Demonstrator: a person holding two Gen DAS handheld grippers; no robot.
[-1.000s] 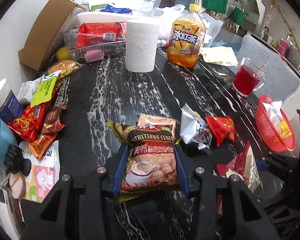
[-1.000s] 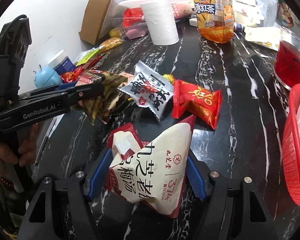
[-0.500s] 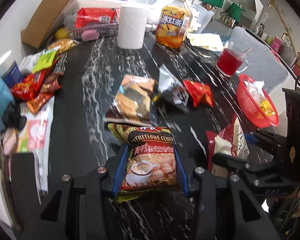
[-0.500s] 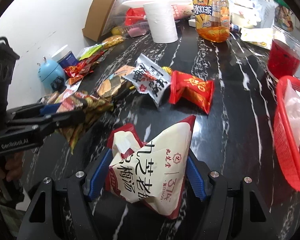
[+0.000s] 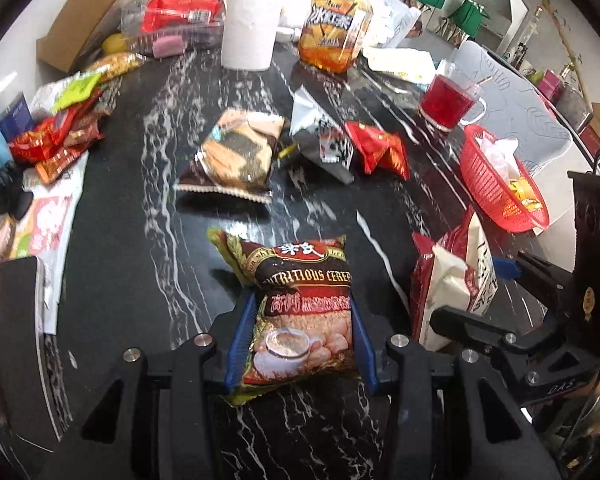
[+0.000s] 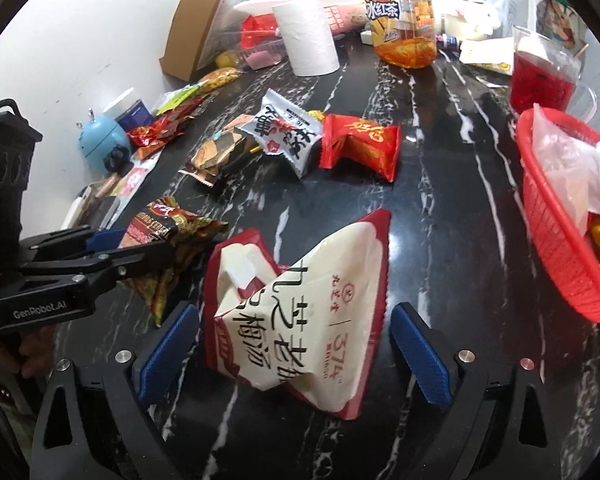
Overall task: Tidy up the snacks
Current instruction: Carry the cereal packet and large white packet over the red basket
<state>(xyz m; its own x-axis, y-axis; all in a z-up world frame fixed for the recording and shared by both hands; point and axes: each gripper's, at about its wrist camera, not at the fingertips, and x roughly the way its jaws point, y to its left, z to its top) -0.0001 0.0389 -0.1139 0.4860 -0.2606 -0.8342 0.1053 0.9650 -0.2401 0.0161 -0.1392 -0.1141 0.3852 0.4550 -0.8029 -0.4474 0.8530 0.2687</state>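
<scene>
My left gripper (image 5: 300, 340) is shut on a brown and red cereal packet (image 5: 300, 308), its blue pads pressed on both sides; the same left gripper (image 6: 100, 256) shows at the left of the right wrist view with the cereal packet (image 6: 168, 232) in it. My right gripper (image 6: 294, 348) has its jaws opening, pads standing clear of the white and red plum snack bag (image 6: 300, 300) that lies between them on the black marble table (image 6: 440, 208). That snack bag (image 5: 452, 284) sits just right of the cereal packet. Further back lie a brown biscuit packet (image 5: 232, 156), a white packet (image 5: 320, 136) and a red packet (image 5: 380, 150).
A red basket (image 6: 548, 216) with wrappers stands at the right edge, a glass of red drink (image 6: 540, 76) behind it. At the back stand a paper roll (image 6: 306, 38), an iced tea bottle (image 6: 404, 16) and a cardboard box (image 6: 196, 28). Small snack packets (image 5: 56, 136) crowd the left edge.
The right gripper's jaws have spread and let go of the white and red bag, which now rests on the table. The left gripper has drawn back towards the near edge with the cereal packet.
</scene>
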